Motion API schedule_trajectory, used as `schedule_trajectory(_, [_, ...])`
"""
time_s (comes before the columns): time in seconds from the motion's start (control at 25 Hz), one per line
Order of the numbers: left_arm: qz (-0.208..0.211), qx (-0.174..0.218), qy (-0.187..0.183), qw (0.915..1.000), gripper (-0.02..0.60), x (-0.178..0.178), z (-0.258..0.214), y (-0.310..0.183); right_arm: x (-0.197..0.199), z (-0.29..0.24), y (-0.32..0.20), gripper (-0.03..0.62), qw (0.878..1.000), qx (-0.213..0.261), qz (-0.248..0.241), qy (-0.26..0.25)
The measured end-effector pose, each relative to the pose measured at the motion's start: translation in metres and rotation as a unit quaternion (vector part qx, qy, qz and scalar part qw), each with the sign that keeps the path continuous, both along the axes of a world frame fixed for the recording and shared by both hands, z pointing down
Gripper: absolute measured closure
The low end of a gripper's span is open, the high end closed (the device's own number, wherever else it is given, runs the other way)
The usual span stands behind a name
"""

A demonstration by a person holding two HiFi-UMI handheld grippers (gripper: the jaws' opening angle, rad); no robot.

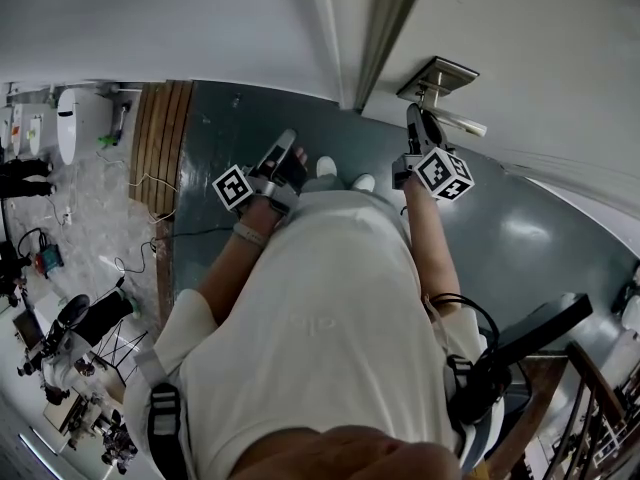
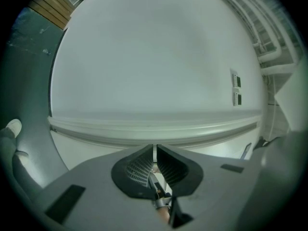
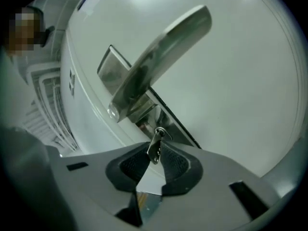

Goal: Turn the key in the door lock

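right claw (image 3: 155, 147): pinches the key (image 3: 153, 153) in the door lock (image 3: 163, 129) to turn it | left claw (image 2: 154, 150): closed, empty, kept aside

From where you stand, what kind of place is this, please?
Probably an indoor hallway or landing. A white door with a metal lever handle and a key in it, a dark painted floor, and a stair railing suggest this.

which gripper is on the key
The right gripper: the key under the door handle sits between its pads. The left gripper is shut on nothing.
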State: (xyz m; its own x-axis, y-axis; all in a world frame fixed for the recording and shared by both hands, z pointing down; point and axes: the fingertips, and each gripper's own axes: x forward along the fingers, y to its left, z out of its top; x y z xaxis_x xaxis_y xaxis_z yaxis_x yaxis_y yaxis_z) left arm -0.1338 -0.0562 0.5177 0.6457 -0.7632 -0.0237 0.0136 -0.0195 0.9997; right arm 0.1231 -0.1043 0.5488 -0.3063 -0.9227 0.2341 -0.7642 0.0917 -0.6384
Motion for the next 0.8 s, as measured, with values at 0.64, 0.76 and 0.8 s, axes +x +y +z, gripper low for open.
schedule_trajectory(0.64, [-0.004, 0.0, 0.002, 1.0, 0.571, -0.0025, -0.0011, -0.0045, 0.0005, -0.0009, 0.0002, 0.516, 0.955, -0.039, 0.05, -0.288])
schedule_trajectory(0.76, [-0.006, 0.0, 0.002, 1.0, 0.571, -0.004, -0.001, -0.0047, 0.0018, 0.0005, 0.0019, 0.516, 0.942, -0.04, 0.052, -0.328])
schedule_trajectory(0.8, [-0.006, -0.001, 0.002, 1.0, 0.571, -0.0046, -0.0008, -0.0049, 0.0019, 0.0011, 0.0021, 0.516, 0.935, -0.039, 0.052, -0.347])
